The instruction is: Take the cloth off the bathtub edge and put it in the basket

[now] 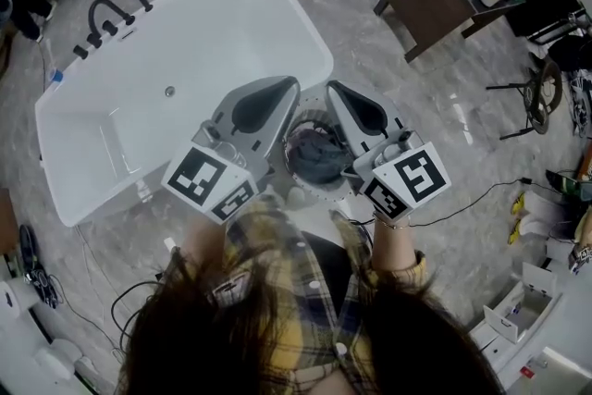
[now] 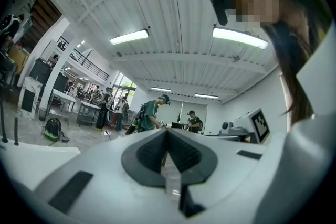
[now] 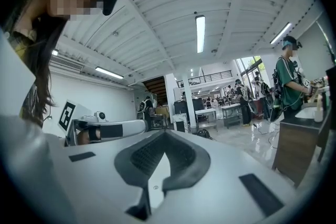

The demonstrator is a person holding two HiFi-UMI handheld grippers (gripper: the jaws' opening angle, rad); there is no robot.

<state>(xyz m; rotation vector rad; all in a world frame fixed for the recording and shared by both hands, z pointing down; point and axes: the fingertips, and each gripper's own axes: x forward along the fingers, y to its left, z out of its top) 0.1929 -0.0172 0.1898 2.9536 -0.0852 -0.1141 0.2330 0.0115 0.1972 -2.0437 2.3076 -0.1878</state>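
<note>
Head view first: the dark cloth (image 1: 317, 157) lay bunched inside the round basket (image 1: 313, 117), which stood on the marble floor (image 1: 435, 143) just off the near corner of the white bathtub (image 1: 213, 32). Only the middle of that cloth showed. The left gripper (image 1: 289, 88) covered the basket's left rim and the right gripper (image 1: 335, 90) its right rim, and the person's yellow plaid shirt (image 1: 277, 291) cut off the near side.

Neither gripper view caught the basket, cloth or tub. Both looked level across the hall at ceiling lights and distant people. What they did give was the claws. The left gripper (image 2: 167, 131) had its dark pads pressed together with nothing between them, and the right gripper (image 3: 165, 134) was closed and empty too, a state the head view could not settle from above.

Each gripper view caught the other's marker cube at its edge, the right one (image 2: 260, 126) and the left one (image 3: 65, 115), both partly cut off
</note>
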